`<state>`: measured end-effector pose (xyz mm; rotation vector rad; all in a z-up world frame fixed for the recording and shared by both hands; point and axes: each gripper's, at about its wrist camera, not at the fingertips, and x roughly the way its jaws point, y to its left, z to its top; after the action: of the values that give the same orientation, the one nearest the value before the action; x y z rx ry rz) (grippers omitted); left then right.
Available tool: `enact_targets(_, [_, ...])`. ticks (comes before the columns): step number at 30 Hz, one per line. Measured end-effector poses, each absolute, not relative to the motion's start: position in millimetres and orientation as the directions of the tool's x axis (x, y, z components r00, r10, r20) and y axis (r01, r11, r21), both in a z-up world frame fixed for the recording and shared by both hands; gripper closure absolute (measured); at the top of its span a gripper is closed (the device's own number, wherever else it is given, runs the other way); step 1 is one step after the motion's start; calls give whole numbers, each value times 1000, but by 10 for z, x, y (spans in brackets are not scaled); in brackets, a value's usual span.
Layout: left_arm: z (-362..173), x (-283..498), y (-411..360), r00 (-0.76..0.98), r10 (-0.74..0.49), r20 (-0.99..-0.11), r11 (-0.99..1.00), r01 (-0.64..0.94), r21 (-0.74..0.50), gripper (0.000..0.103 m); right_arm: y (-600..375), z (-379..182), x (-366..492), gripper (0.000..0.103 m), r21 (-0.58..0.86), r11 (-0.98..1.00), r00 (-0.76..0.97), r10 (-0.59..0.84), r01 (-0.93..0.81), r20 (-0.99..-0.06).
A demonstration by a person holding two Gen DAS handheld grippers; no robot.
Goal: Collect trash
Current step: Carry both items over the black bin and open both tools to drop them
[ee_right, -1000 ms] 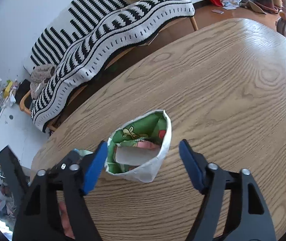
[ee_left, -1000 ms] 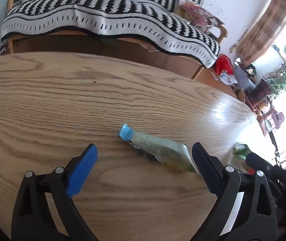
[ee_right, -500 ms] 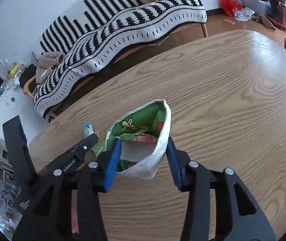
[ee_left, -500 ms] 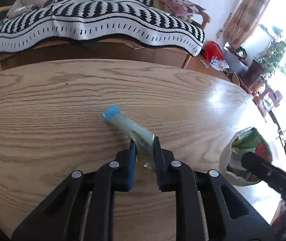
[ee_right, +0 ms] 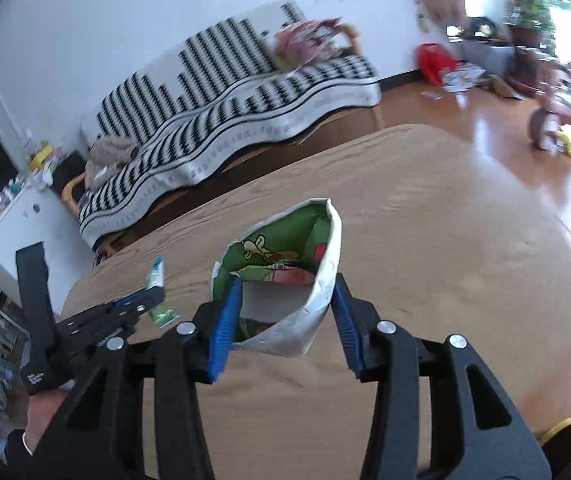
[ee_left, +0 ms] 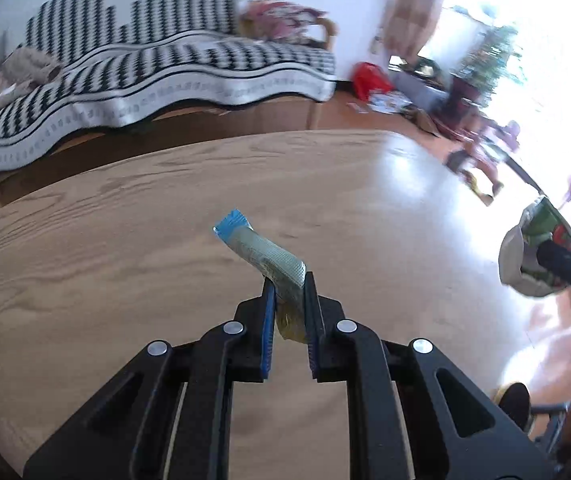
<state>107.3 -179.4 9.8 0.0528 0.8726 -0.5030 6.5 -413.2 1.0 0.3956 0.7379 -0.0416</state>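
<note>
My left gripper (ee_left: 288,284) is shut on a long clear wrapper with a blue end (ee_left: 259,250) and holds it lifted above the wooden table (ee_left: 105,248). The wrapper also shows in the right wrist view (ee_right: 156,276), left of the bag. My right gripper (ee_right: 285,286) is shut on an open snack bag (ee_right: 285,256), green inside and white outside, and holds it above the table with its mouth facing up and away. The bag also shows at the right edge of the left wrist view (ee_left: 525,248).
A sofa with a black and white striped blanket (ee_left: 157,72) stands behind the table. Red bag (ee_right: 431,60), papers and toys lie on the floor at the back right. A white cabinet (ee_right: 17,220) stands at the left.
My left gripper closed on the wrapper and lifted it off the table. My right gripper closed on the snack bag and raised it. Both views have tilted up.
</note>
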Motion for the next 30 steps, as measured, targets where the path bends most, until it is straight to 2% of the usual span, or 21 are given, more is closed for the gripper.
enact_targets(7, [467,-70,-2581,500,-513,-698,778,614,-131,90,-4976,348,-1427,58,228,912,741,-111,340,-663])
enact_targets(15, [593,-1202,-3773,350,-642,-682,594,790,-154,90,-5816,222,-3084,57,146,820,654,-318,553,-687])
enact_targets(24, [18,-2562,-5227,104,-680,-726,343,920,-189,90,-6421,-386,-4409,57,161,657,532,-417,737,-737])
enact_targets(30, [-559,-2901,-5562,38,-639,-768,270,946,-177,90,-6603,-852,-4697,57,180,611,490,-387,770,-781])
